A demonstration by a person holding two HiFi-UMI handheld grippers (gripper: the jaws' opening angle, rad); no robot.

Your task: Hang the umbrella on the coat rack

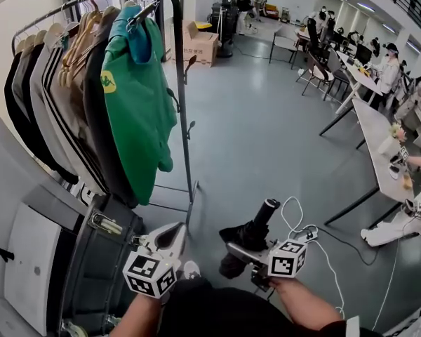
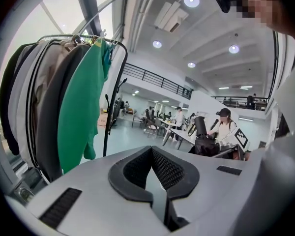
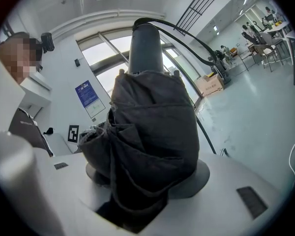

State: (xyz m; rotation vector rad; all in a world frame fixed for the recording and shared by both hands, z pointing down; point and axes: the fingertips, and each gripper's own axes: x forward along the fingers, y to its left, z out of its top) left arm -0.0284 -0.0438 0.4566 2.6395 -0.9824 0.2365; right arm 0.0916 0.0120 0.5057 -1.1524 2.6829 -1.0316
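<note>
From the head view, my right gripper (image 1: 247,250) pinches the folded black umbrella (image 1: 256,230), near and to the right of the coat rack (image 1: 179,83). My left gripper (image 1: 170,236) is beside it. In the left gripper view, the jaws are pressed together with nothing between them. In the right gripper view, the umbrella fills my jaws.

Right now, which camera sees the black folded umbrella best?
The head view: nearly the whole black folded umbrella shows, held in the right gripper's jaws. The right gripper view is too close; the left gripper view shows it small, faraway.

Head, left, maybe right, share rack (image 1: 183,97).
</note>
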